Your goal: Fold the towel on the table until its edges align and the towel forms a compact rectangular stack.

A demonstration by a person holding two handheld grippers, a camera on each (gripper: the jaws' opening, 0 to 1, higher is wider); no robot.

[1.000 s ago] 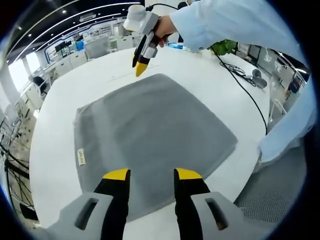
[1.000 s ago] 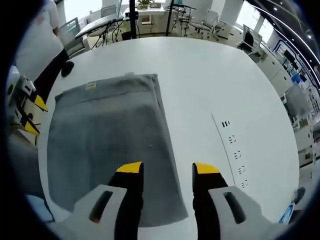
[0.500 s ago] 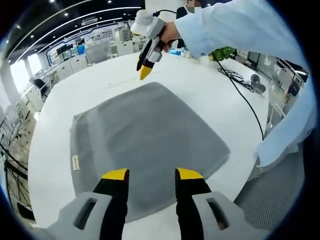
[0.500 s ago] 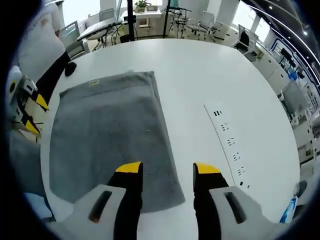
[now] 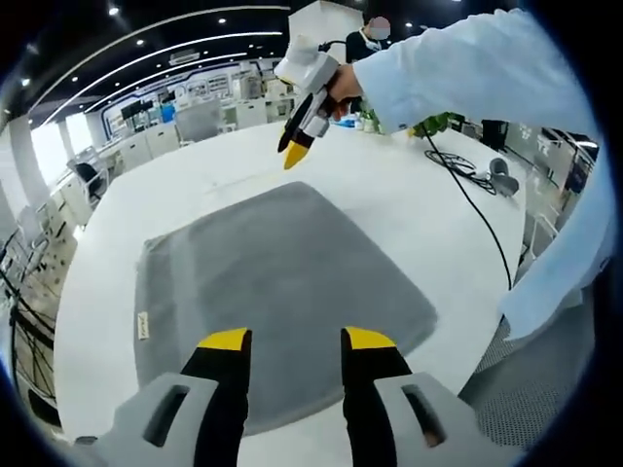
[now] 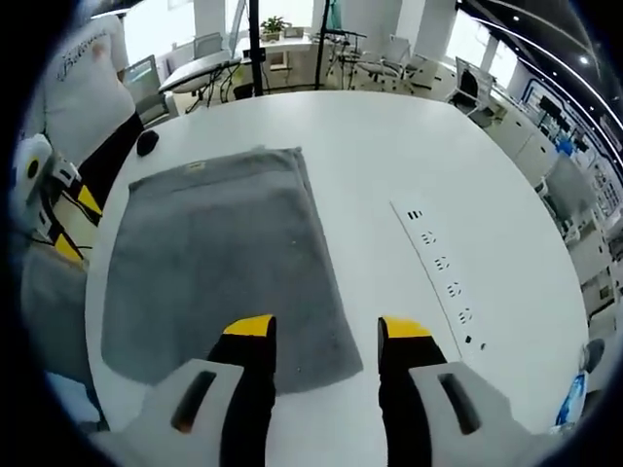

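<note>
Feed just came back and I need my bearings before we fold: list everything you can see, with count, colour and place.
towel: one, grey, spread flat on the table, a small label near one edge.
table: one, white, round-edged, under the towel.
socket strip: one, white with dark slots, set in the table beside the towel.
cable: one, black, trailing across the table past the towel's far side.
desks and chairs: several, pale, in the room behind; too small to count.
sleeve: one, light blue, on the arm holding the right claw.
left claw: one, grey with yellow tips, open above the towel's near edge.
right claw: one, same colours, open above the towel's near corner.
</note>
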